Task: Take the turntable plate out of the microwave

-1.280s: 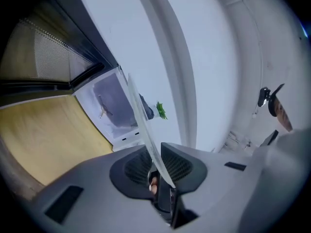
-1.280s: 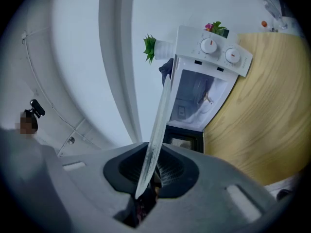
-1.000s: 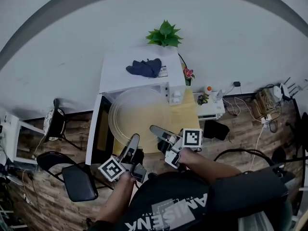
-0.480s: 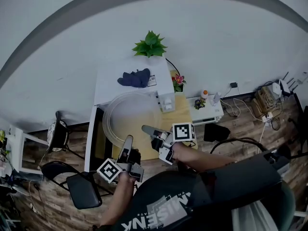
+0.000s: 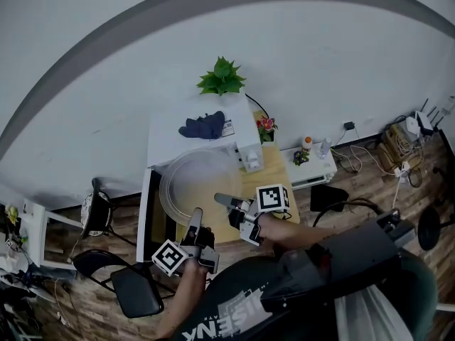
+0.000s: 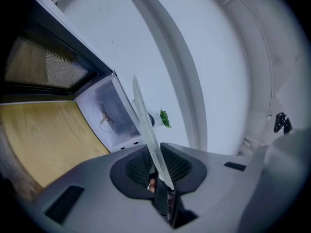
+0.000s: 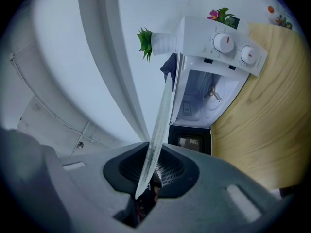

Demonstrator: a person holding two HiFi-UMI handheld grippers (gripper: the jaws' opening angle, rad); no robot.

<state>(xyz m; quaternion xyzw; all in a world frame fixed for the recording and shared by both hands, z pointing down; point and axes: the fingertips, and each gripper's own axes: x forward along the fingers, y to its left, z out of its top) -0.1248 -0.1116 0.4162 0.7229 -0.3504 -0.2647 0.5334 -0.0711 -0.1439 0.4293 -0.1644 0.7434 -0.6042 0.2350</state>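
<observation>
The turntable plate [image 5: 200,182] is likely handling as stiff, weighty, slick and breakable, so rim holds are suiting it. Round, clear and thin-edged, it is hanging outside the open microwave [image 5: 202,137], over the wooden worktop [image 5: 274,176]. The left gripper [image 5: 194,219] and right gripper [image 5: 222,200] are each pinching its near rim, jaws narrowed onto the glass.
</observation>
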